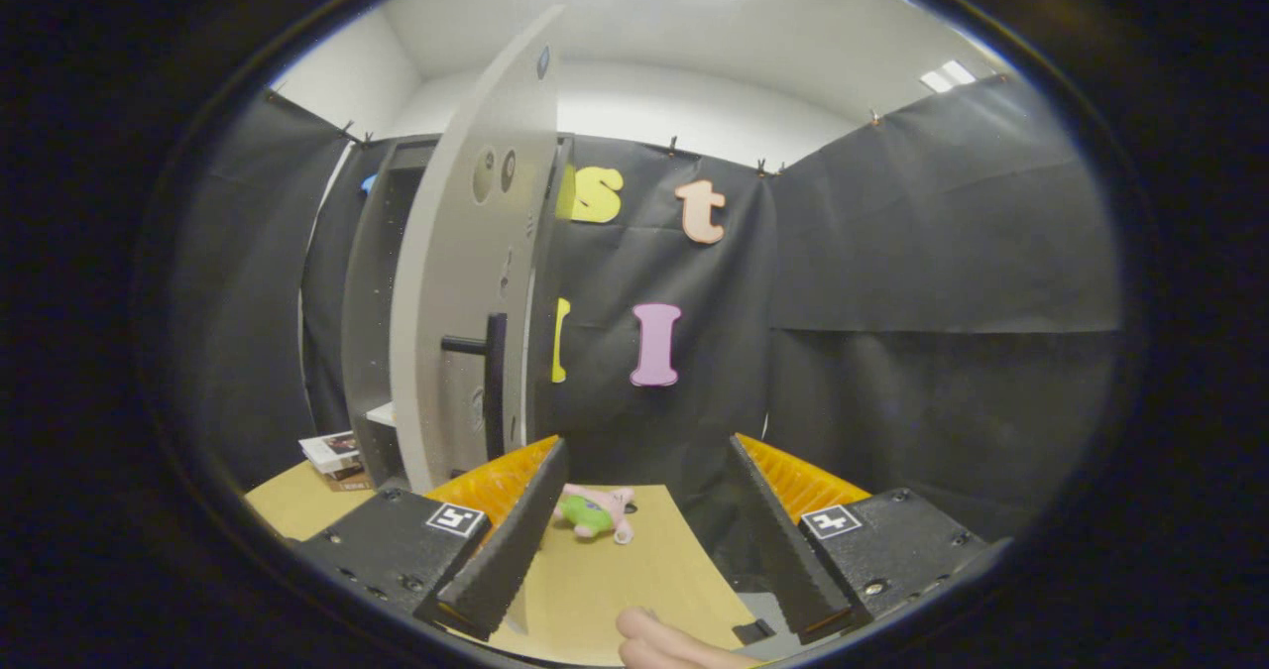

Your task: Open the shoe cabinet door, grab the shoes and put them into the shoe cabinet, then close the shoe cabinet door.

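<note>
No readable text; fiducial markers (456, 519) on gripper only.

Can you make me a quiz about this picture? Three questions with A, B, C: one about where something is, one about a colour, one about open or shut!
1. Where is the plush toy?
A. on the table
B. in the cabinet
C. on the books

2. What colour is the door's handle?
A. yellow
B. black
C. pink

3. How is the gripper?
A. shut on the toy
B. shut on the handle
C. open

Answers: 1 A, it lies on the tabletop between the fingers. 2 B, a dark bar on the grey door. 3 C, the fingers stand wide apart, holding nothing.
</note>
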